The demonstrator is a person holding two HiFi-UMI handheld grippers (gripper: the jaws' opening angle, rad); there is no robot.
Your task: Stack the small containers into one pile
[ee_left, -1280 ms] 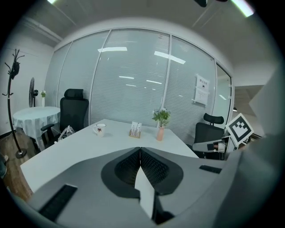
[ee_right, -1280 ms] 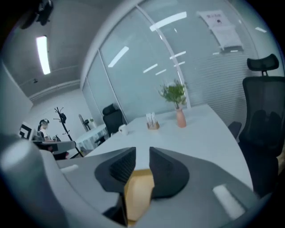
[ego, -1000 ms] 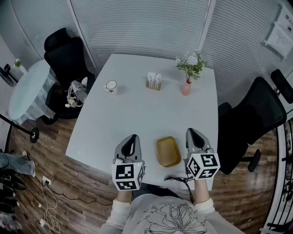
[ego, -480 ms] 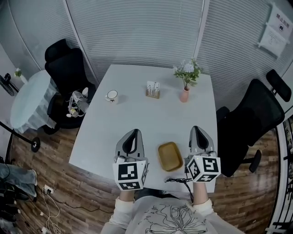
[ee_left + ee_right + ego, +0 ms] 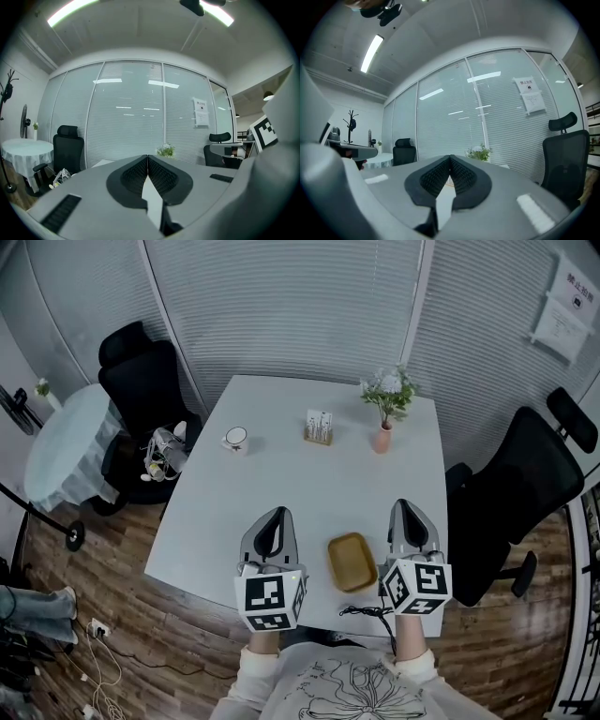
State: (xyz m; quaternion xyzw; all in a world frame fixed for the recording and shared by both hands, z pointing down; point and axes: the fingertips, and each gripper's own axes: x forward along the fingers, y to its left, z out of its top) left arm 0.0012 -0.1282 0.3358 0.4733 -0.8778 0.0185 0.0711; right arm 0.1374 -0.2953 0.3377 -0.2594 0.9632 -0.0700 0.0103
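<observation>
A tan rectangular container lies on the white table near its front edge, between my two grippers. My left gripper hovers just left of it and is shut with nothing in it. On the other side, my right gripper is also shut and empty. Both are held above the table and point level toward the far wall. In the left gripper view the left gripper shows its jaws pressed together. The right gripper in its own view has the tips meeting too. Neither gripper view shows the container.
At the far side of the table stand a white cup, a small card holder and a pink vase with flowers. Black office chairs stand right and left. A round table with a white cloth is at the far left.
Both grippers have risen a little above the table and stayed on either side of the tan container. The container has not moved.
</observation>
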